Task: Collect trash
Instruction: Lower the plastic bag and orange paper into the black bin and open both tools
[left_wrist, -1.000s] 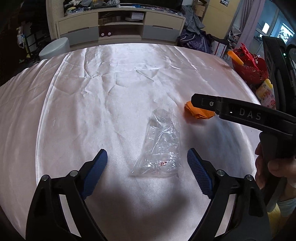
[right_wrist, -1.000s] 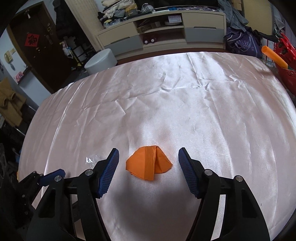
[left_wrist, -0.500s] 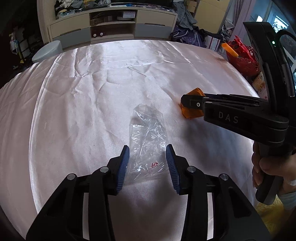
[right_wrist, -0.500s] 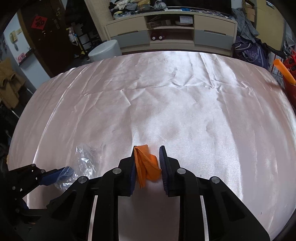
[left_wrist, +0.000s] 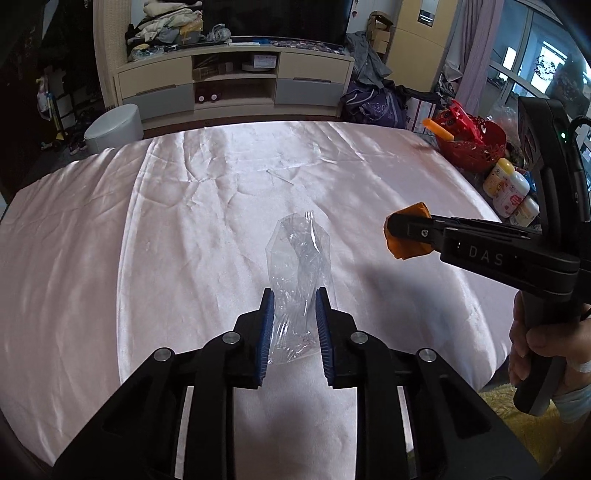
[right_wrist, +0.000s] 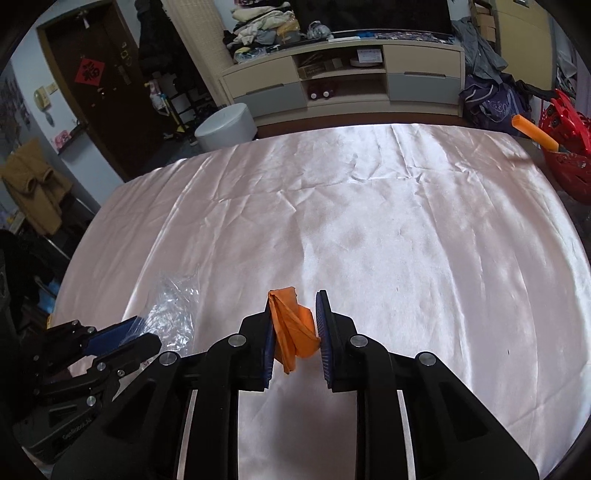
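Note:
A clear plastic bag (left_wrist: 299, 258) is pinched at its near end between the blue pads of my left gripper (left_wrist: 293, 314) and lifted off the pink satin cloth (left_wrist: 184, 229); it also shows in the right wrist view (right_wrist: 171, 310). My right gripper (right_wrist: 294, 325) is shut on a crumpled orange scrap (right_wrist: 293, 332) and holds it above the cloth. In the left wrist view the right gripper (left_wrist: 406, 229) sits to the right with the orange scrap (left_wrist: 408, 249) at its tip. The left gripper (right_wrist: 122, 334) shows at the lower left of the right wrist view.
A thin straw-like strip (left_wrist: 282, 177) lies on the far part of the cloth. A red basket (left_wrist: 469, 144) and bottles (left_wrist: 508, 192) stand off the right edge. A grey stool (left_wrist: 114, 127) and a TV cabinet (left_wrist: 236, 88) stand beyond the far edge.
Both grippers closed from wide open, the left on the plastic bag and the right on the orange scrap. Both have since lifted their pieces off the cloth.

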